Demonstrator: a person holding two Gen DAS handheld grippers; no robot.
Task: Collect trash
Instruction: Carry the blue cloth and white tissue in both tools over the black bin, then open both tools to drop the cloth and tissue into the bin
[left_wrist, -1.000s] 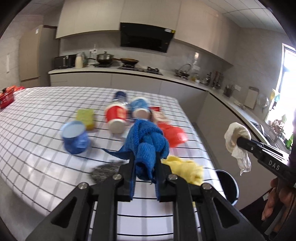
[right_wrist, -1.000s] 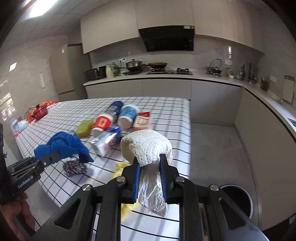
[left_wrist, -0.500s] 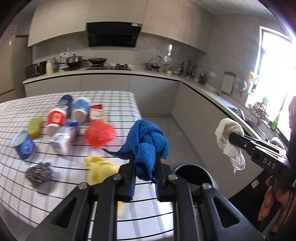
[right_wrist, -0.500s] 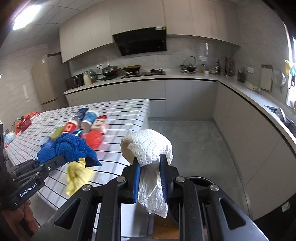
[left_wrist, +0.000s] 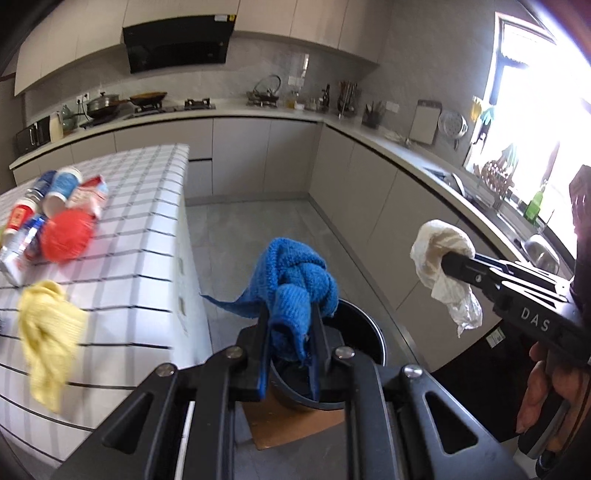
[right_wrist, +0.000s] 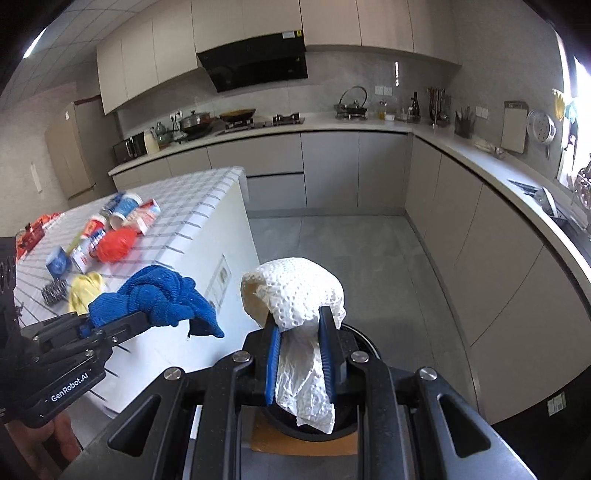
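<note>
Above the black bin, left gripper clamps a blue cloth; right gripper clamps crumpled paper towel, apparently positioned for dropping in.

Both views were lit by strong daylight from a window at the upper right of the frame, which was blown out to white — no detail was kept there. A ceiling light was seen as a glare patch in the upper left of the right wrist view. The cabinets and floor were evenly, softly lit, and shadows were faint. Heavy fisheye bending was shown — the counter edges were curved, and the corners were cut off by black vignetting. Motion blur was visible on the yellow cloth and the red ball at the left, while the centre was kept sharp.
</note>
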